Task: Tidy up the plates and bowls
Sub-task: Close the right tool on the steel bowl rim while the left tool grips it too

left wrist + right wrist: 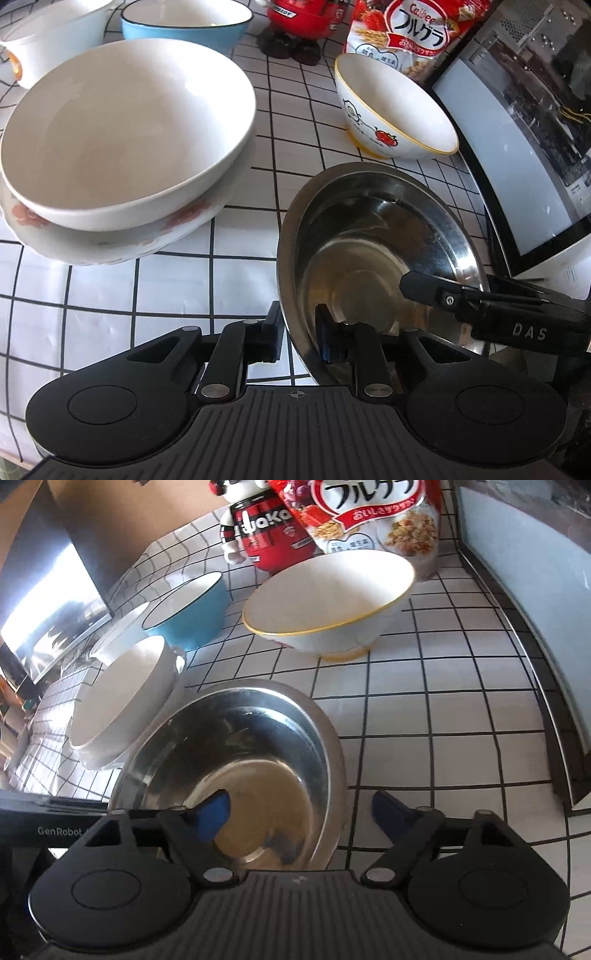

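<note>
With the left gripper [297,334] pinched on the near rim of the steel bowl [373,236], one finger outside the wall and one inside, this looks like a handover or two-handed lift, so keep that pinch firm and square to the rim (thin polished wall, I'd expect it to slip or pivot easily). The right gripper [301,814] stands wide, astride the opposite rim: blue pad inside the bowl, the other outside over the desk [443,716], neither pressing. Its finger [432,291] shows in the left view reaching over the bowl's right edge. I'd close the right only once the rim sits deep between the pads, then lift level.

Both grippers point steeply down at the bowl, side by side, close together.

Further out: a white bowl [122,129] nested on a flowered plate [110,240] to the left, likely the stacking target. A yellow-rimmed bowl [399,110] sits beyond, then a blue bowl [184,26], with a cereal bag [417,33] at the back.
</note>
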